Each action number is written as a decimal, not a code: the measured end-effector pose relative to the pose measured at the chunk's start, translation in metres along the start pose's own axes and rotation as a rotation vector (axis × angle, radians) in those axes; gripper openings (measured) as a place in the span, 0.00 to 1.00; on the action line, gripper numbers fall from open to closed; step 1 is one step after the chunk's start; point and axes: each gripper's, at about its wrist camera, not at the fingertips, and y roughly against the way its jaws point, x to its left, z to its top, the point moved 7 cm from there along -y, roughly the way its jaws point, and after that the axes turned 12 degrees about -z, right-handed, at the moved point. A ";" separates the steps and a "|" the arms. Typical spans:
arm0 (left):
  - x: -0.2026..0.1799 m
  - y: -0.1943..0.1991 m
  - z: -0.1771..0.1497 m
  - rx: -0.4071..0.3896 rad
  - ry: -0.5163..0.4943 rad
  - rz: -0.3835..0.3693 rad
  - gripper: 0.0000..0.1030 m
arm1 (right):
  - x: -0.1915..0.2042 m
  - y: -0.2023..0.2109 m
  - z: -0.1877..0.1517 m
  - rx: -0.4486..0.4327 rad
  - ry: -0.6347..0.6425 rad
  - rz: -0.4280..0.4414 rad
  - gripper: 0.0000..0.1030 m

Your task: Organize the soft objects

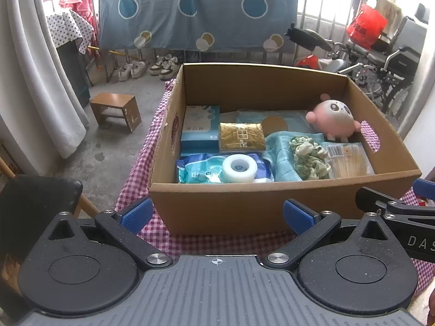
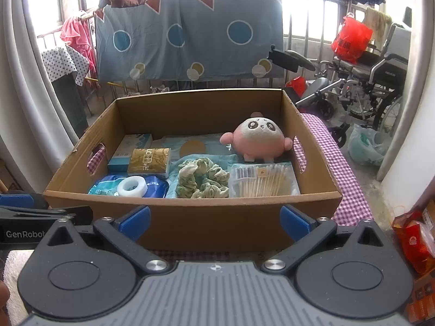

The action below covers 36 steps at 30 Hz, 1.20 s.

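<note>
Your left gripper [image 1: 216, 216] sits spread wide in front of the near wall of the cardboard box [image 1: 244, 203], its ribbed blue pads empty; your right gripper [image 2: 214, 218] is likewise splayed apart before the same wall and grips nothing. The two views split the surroundings between them: only the left wrist camera shows you the small wooden stool [image 1: 115, 110] on the concrete floor and the pairs of shoes [image 1: 163, 66] by the railing, while only the right wrist camera shows the pale green plastic bag [image 2: 365, 145] on the floor and the red packet [image 2: 413, 240] beside you. Each camera also catches the other gripper's black arm at its edge. Inside the box, on the right near the handle cut-out, the pink plush toy [image 2: 258, 140] sits upright, round and fuzzy with a white face and big eyes; the right view shows that face head-on, the left view at an angle. In front of it lies the green scrunchie [image 2: 202, 179], crumpled and ruffled, resting on a folded blue towel [image 1: 282, 157] whose soft nap you see better from the left. Beside the scrunchie lies a clear, flat packet of cotton swabs [image 2: 262, 180]. To the left are a glossy gold packet [image 1: 242, 137], a blue carton [image 1: 199, 125] and a translucent tape roll [image 1: 239, 168] on a shiny blue pouch [image 1: 195, 172]. The box stands on a pink gingham cloth [image 1: 141, 190].
</note>
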 end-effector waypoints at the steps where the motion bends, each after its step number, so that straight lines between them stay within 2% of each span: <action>1: 0.000 0.000 0.000 -0.001 -0.002 0.001 1.00 | 0.000 0.001 0.000 -0.001 0.001 0.000 1.00; 36: 0.001 0.003 0.000 -0.002 -0.001 0.001 1.00 | 0.001 0.006 0.002 -0.009 0.007 -0.003 1.00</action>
